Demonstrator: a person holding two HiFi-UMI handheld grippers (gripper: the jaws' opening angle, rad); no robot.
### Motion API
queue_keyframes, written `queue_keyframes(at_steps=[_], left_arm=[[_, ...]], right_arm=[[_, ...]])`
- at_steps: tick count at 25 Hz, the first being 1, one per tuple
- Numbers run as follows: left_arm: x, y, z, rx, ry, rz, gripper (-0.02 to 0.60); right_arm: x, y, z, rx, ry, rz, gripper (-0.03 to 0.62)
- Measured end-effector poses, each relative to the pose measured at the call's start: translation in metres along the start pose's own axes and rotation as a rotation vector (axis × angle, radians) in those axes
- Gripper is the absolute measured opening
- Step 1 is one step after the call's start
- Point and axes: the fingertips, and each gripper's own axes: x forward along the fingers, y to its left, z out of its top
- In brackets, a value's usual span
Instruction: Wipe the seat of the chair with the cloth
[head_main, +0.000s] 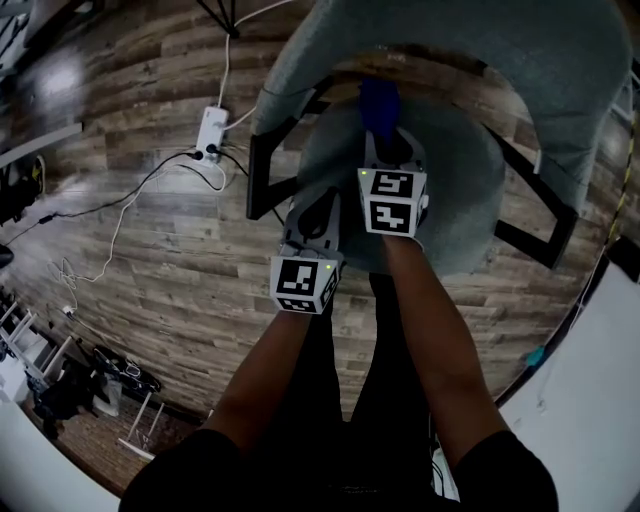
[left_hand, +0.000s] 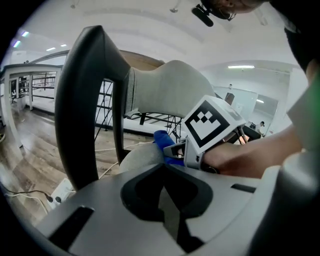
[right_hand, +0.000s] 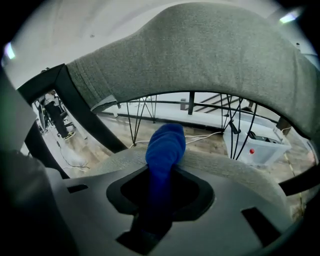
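The chair has a round grey seat (head_main: 460, 190) and a curved grey backrest (head_main: 450, 40). My right gripper (head_main: 385, 140) is over the middle of the seat, shut on a blue cloth (head_main: 378, 105) that sticks out past its jaws toward the backrest. In the right gripper view the blue cloth (right_hand: 166, 142) bulges from the right gripper (right_hand: 162, 172) and lies on the seat (right_hand: 230, 170), under the backrest (right_hand: 200, 55). My left gripper (head_main: 320, 205) hangs at the seat's front left edge; its jaws meet with nothing between them in the left gripper view (left_hand: 164, 169).
Black frame arms (head_main: 262, 175) flank the seat; one rises close in the left gripper view (left_hand: 80, 100). A white power strip (head_main: 211, 130) and cables lie on the wooden floor at left. A clear plastic box (right_hand: 255, 142) stands behind the chair.
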Motion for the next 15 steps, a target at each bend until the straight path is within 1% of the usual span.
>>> queue_keyframes(at_steps=[5,10,15], left_arm=[[0.010,-0.017,0.004,0.024,0.000,-0.021,0.006],[0.023,-0.029,0.005,0.048,0.019,-0.030,0.006],[0.039,-0.045,0.010,0.076,0.028,-0.052,0.006]], right_arm=[[-0.010,-0.035,-0.010,0.028,0.017,-0.050,0.107],[-0.021,-0.067,-0.019,0.025,0.016,-0.092,0.107],[-0.034,-0.098,-0.029,0.046,0.019,-0.137,0.107]])
